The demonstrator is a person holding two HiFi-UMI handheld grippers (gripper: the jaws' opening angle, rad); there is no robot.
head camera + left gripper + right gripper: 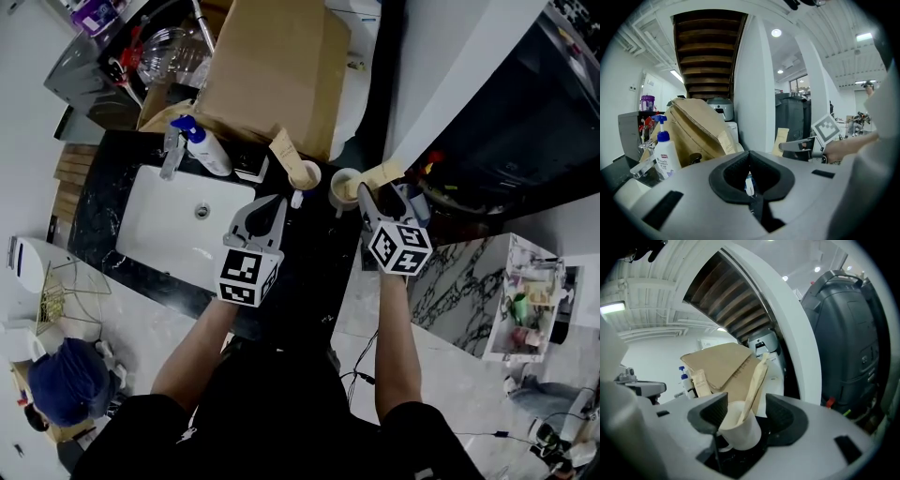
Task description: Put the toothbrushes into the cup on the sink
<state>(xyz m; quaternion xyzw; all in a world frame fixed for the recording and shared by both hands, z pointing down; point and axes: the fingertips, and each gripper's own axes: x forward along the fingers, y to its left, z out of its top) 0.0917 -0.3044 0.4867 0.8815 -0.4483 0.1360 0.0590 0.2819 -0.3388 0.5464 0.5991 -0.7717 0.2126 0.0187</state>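
Two pale cups stand on the black counter (319, 253) right of the sink. The right cup (343, 188) (738, 430) holds a toothbrush in a tan paper wrapper (382, 173) (757, 380), leaning up and right. My right gripper (370, 199) (747, 413) is open with this cup between its jaws. The left cup (307, 174) holds another wrapped toothbrush (285, 153) (700, 383). My left gripper (272, 208) (750, 180) hovers just before the left cup, jaws closed together. A small white and blue thing (749, 184) shows in the slit between its jaws; whether it is held I cannot tell.
The white sink basin (178, 220) lies left, with a faucet (172, 155) and a blue-topped pump bottle (208, 150) (663, 152) behind it. A big cardboard box (272, 66) rises behind the cups. A white wall edge (441, 84) runs close on the right.
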